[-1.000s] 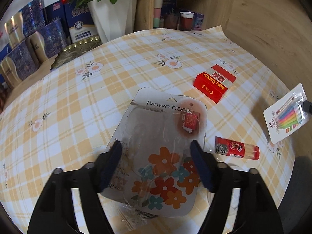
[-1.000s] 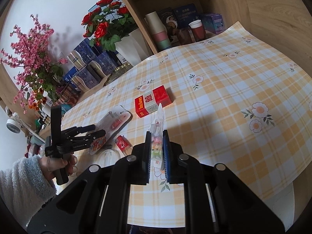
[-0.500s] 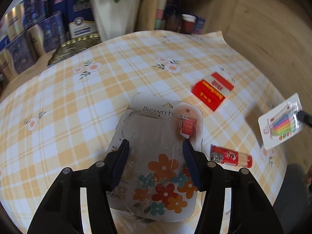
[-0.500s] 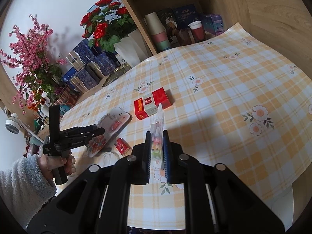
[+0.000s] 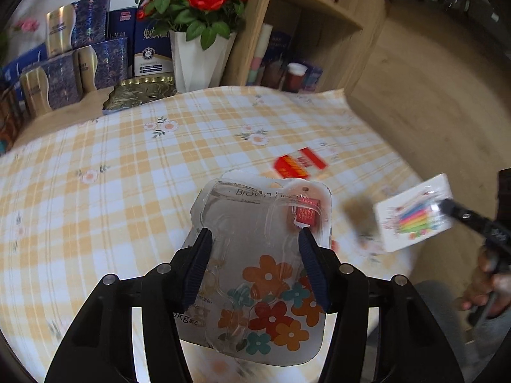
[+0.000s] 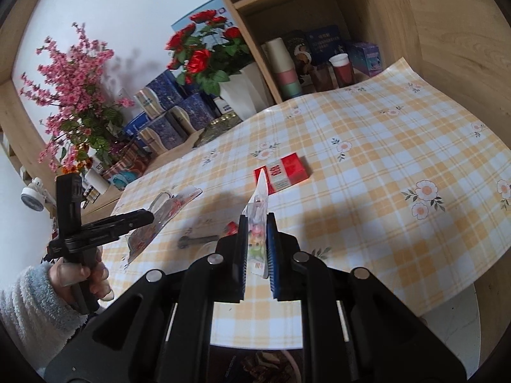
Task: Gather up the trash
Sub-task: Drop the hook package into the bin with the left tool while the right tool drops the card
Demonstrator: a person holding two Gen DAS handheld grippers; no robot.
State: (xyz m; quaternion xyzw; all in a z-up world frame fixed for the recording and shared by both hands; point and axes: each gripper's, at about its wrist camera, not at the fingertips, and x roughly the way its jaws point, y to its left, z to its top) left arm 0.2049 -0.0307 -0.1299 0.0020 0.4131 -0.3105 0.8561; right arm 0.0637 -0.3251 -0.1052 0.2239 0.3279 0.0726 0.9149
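Left tool (image 5: pixel 254 239) grips hook pack (image 5: pixel 262 265); right tool (image 6: pixel 255 220) clamps candle card (image 6: pixel 257 223).

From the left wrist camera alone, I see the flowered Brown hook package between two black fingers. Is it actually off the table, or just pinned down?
Observer: It is off the table. The right wrist view shows the Brown hook package from the side, tilted in the air above the tablecloth and held by the left gripper.
Visitor: And that colourful card at my right edge, how is it held?
Observer: The right gripper is shut on the candle card. Its fingers clamp the lower part, and the card's top corner points toward the red cigarette pack on the cloth.
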